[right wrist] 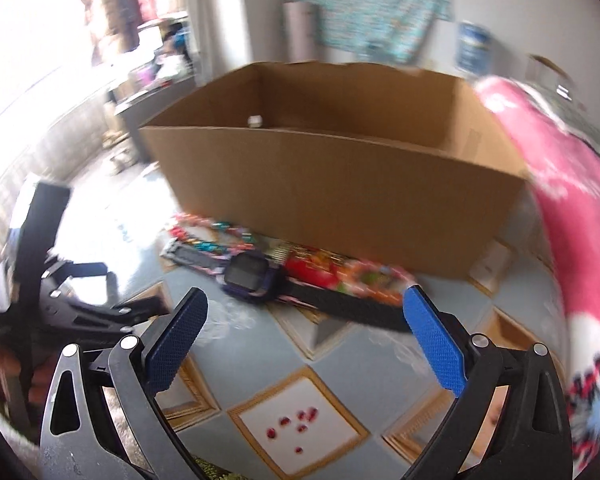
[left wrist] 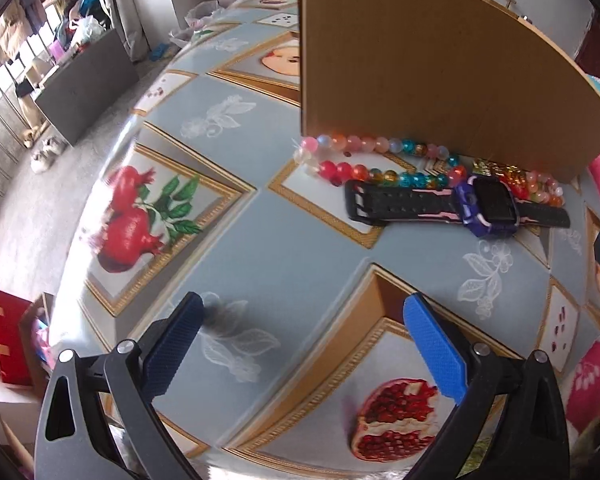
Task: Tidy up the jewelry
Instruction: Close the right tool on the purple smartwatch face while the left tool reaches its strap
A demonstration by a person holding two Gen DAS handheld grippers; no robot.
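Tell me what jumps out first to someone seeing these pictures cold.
The big open cardboard box dominates, standing at the back of the patterned tablecloth. Right at its foot lie strings of bright coloured beads, with a purple watch on a black strap stretched flat just in front of them. In the foreground, the left hand-held gripper and right hand-held gripper both hover open and empty, blue pads spread wide.

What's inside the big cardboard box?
In the right wrist view, the cardboard box shows only bare inner walls and one small white thing. Its front wall hides the floor.
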